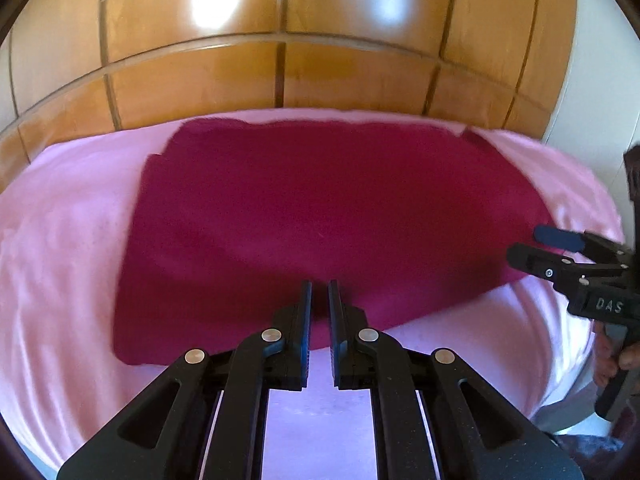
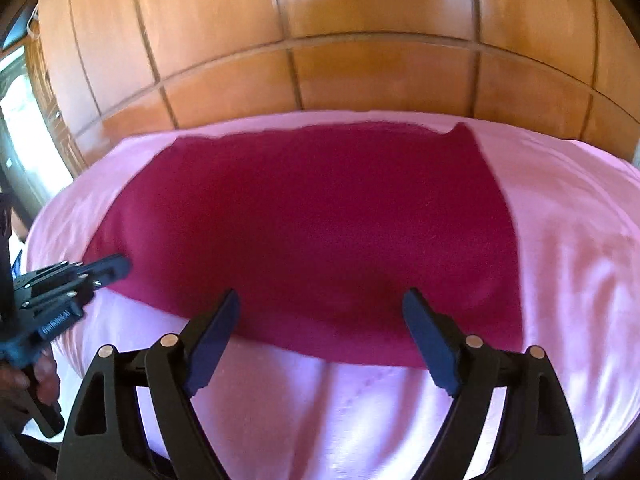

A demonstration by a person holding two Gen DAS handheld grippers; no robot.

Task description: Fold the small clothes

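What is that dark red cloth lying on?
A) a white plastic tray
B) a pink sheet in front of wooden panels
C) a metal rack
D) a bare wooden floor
B: the dark red cloth lies spread flat on a pink sheet, with wooden panels rising behind it.

Domestic bedroom: bed under a pink sheet; glossy wooden wardrobe panels directly behind the bed; daylight reflecting on them.
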